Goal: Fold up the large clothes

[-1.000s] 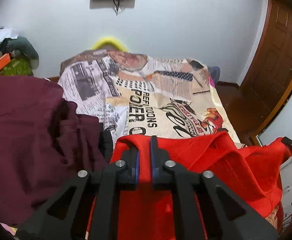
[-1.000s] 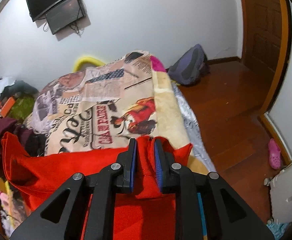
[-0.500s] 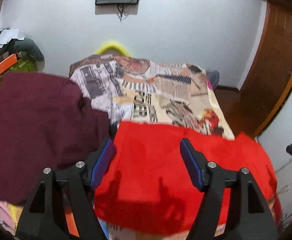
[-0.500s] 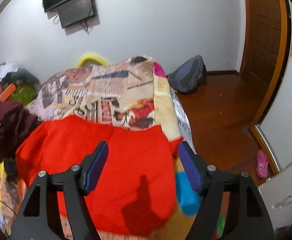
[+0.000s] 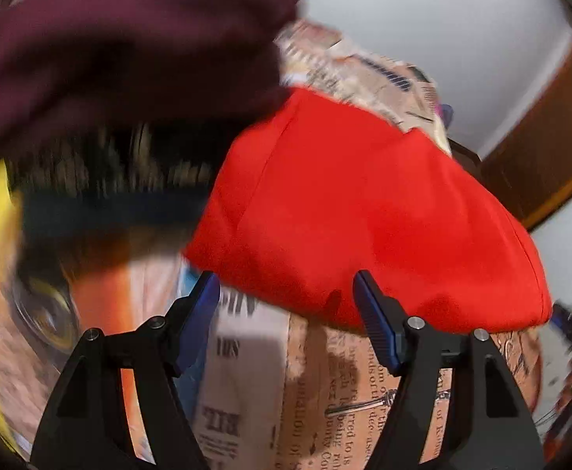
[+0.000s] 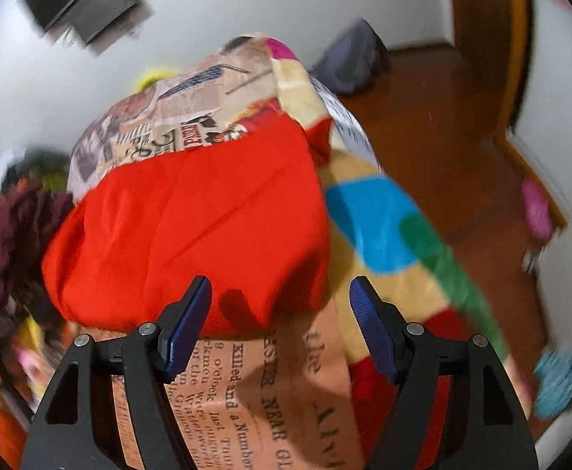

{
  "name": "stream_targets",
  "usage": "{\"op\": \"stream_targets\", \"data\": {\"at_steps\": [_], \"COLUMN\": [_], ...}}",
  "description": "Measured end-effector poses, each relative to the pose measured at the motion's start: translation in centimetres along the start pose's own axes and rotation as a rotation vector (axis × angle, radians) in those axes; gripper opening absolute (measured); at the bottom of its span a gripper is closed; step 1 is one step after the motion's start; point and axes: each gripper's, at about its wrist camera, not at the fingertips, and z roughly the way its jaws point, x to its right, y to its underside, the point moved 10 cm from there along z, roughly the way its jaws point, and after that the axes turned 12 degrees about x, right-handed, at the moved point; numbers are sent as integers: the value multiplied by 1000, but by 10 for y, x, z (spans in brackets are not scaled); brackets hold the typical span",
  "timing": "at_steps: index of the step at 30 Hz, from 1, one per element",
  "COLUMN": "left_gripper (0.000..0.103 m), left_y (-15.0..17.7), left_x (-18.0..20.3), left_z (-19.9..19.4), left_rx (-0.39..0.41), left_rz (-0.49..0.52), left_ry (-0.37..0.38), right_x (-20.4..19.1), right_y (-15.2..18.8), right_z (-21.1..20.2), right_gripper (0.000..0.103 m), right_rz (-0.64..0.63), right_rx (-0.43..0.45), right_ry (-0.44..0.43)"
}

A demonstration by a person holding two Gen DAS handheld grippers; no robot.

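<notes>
A bright red garment (image 5: 364, 211) lies folded flat on the newspaper-print bedspread (image 5: 325, 391). In the left wrist view my left gripper (image 5: 286, 313) hangs open just in front of its near edge, over bare bedspread, with nothing between the blue pads (image 5: 198, 321). The right wrist view shows the same red garment (image 6: 207, 227) from its right side. There my right gripper (image 6: 280, 313) is open at the cloth's near edge, empty, and the blue pads (image 6: 372, 329) touch nothing. Both views are blurred by motion.
A dark maroon garment (image 5: 121, 47) is heaped at the left, close to the red one. The bedspread's coloured border (image 6: 384, 227) drops off the bed's right side to a wooden floor (image 6: 462, 137). A backpack (image 6: 348, 62) leans on the white wall; a wooden door (image 6: 486, 31) stands beyond.
Both grippers were shut on the red cloth a second ago and have since let go and opened. The garment now lies flat, and both grippers have dropped back toward its near edge.
</notes>
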Motion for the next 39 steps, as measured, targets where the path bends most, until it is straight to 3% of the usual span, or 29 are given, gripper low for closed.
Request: {"op": "stream_targets", "data": {"at_steps": [4, 8, 14, 16, 18, 19, 21, 24, 30, 37, 39], "left_gripper": [69, 69, 69, 58, 30, 22, 12, 10, 8, 7, 7], "left_y": [11, 9, 4, 2, 1, 0, -3, -8, -7, 10, 16], "left_x": [-17, -11, 1, -1, 4, 8, 17, 25, 28, 19, 9], "left_z": [20, 35, 60, 65, 66, 64, 58, 41, -4, -50, -59], "left_rx": [-38, -49, -56, -49, -44, -35, -10, 29, 28, 29, 47], "left_rz": [-189, -346, -402, -425, -393, -363, -268, -172, -171, -97, -72], "left_ry": [21, 148, 188, 171, 157, 161, 138, 119, 210, 232, 197], "right_x": [11, 7, -15, -19, -20, -22, -26, -29, -39, -37, -33], "right_y": [5, 5, 9, 5, 4, 2, -3, -12, -24, 10, 17], "right_z": [14, 28, 51, 51, 47, 46, 40, 28, -7, -38, -42], "right_gripper": [69, 69, 72, 66, 44, 34, 25, 19, 15, 15, 15], "right_rz": [144, 186, 180, 142, 136, 133, 124, 122, 61, -70, -68], "right_rx": [-21, -36, -58, -18, 9, 18, 41, 61, 91, 66, 56], "right_ry": [-4, -18, -74, -67, -75, -91, -115, -122, -148, -115, -112]}}
